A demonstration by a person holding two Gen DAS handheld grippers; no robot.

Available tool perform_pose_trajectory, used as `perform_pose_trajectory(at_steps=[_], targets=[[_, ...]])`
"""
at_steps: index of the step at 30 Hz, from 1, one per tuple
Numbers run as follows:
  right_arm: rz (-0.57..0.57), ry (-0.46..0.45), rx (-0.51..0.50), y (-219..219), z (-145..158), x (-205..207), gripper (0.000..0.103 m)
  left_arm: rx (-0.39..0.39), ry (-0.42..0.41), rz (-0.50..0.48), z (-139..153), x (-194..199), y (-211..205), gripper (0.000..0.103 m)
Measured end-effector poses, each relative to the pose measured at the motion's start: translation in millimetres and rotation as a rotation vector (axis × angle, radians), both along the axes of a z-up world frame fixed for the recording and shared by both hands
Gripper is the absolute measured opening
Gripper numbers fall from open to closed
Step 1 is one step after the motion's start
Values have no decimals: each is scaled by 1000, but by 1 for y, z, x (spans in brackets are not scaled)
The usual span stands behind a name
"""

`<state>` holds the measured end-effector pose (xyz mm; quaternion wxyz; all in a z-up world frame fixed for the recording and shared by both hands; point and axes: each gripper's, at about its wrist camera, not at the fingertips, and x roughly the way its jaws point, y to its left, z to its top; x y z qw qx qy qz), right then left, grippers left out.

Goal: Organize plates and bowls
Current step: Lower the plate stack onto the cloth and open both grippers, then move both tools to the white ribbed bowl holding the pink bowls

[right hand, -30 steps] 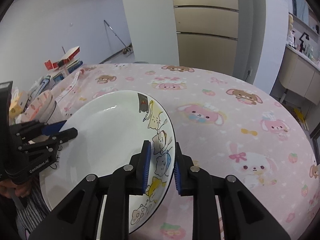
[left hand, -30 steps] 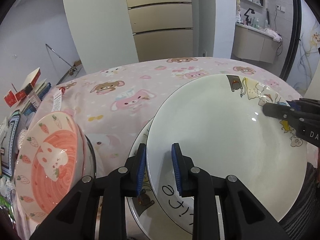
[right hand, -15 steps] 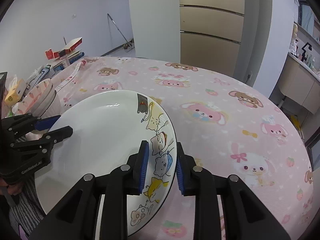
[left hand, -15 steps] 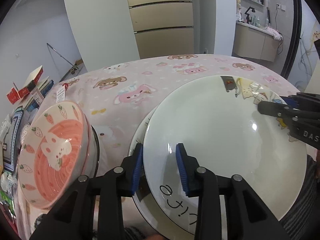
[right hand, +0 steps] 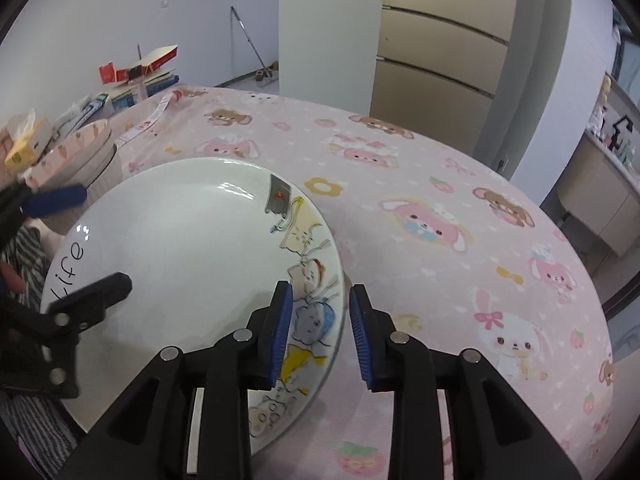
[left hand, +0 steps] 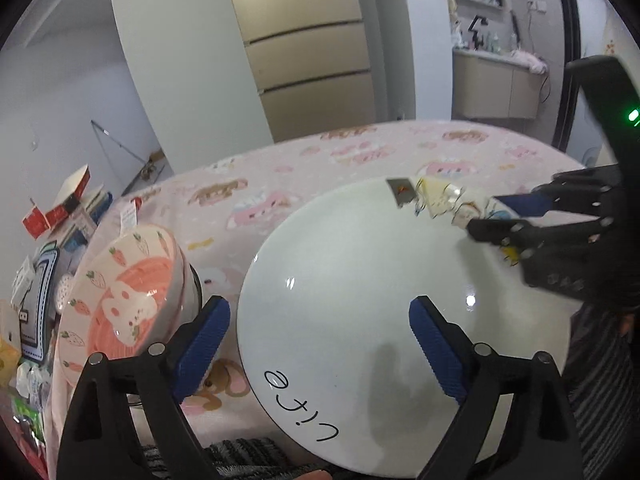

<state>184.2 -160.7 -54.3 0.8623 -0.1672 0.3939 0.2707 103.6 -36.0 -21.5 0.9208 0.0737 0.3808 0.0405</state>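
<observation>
Holding one round white plate at the near edge of the tabletop, its rim reaching out past that edge over striped cloth.

We list: glazed, glossy ceramic, shallow and wide, with cartoon cats along one side of the rim and "Life" handwritten in black on the other. The right gripper, jaws just eased slightly wider, pinches the cat-printed rim between ribbed blue pads. The left gripper has just sprung its jaws wide; the lettered rim sits between them untouched. A pink bowl with rabbit and carrot print stands by the left edge on the pink, soft, cartoon-animal tablecloth.
</observation>
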Motion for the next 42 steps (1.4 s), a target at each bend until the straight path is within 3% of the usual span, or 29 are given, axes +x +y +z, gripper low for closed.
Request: perform_pose_trajectory(at_steps=[3,6,8,11,15,17,25,31,42], targets=[[-2,-17,-21,3,0,-3,32,-17,-9,-16,2,-2,0,93],[-17,-17,-26,1,0,-2,49,-47,-13,-32,4,-3,2,103],[-27,1,-7,-2,-1,2,72,-68,-28,-47,6,-5,3,103],[-40,27,26,-8,-2,6,87,-76,-45,-57,10,-8,2,103],[-71,3,51,-14,3,7,93,-79,-59,-83,13,-10,-1,103],[-85,-22,67,-17,7,7,103,-75,-72,-89,15,-12,-2,103],[-117,-139,175,-34,27,5,103,-90,-141,-95,26,-22,-1,103],[-127,-247,257,-43,50,-5,103,-148,-168,-88,36,-26,11,103],[19,-203,230,-1,58,-20,103,-312,-195,-39,57,-41,62,103]])
